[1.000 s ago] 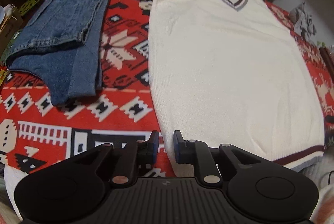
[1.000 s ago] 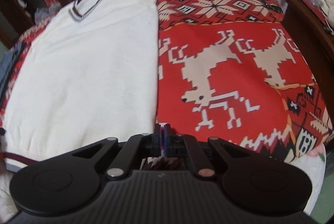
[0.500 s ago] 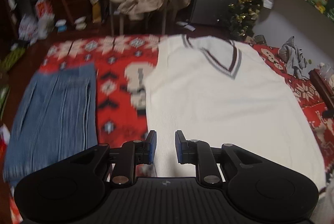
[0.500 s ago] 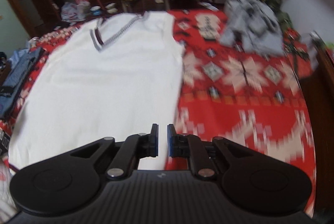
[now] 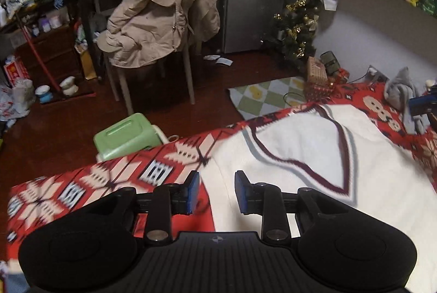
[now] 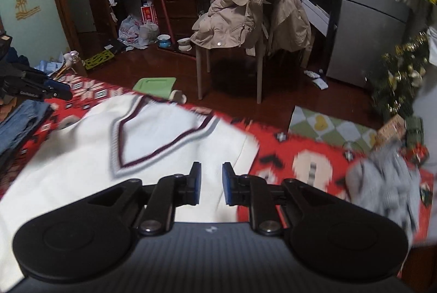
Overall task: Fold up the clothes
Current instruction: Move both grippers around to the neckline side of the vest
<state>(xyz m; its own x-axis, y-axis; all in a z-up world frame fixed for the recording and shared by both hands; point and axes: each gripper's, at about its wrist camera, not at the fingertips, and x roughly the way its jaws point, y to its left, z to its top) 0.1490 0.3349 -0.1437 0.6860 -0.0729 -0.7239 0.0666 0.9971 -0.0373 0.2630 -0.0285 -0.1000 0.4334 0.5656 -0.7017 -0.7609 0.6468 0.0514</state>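
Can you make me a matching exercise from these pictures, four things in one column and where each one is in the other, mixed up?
Things:
1. white sweater
2. beige coat
3. green box
4. grey garment

Places:
A. on the floor beside the bed
B. crumpled on the red blanket, right of the sweater in the right wrist view
C. draped over a chair
D. spread flat on the blanket, V-neck towards the far edge

Pairs: 1-D, 2-C, 3-A, 4-B
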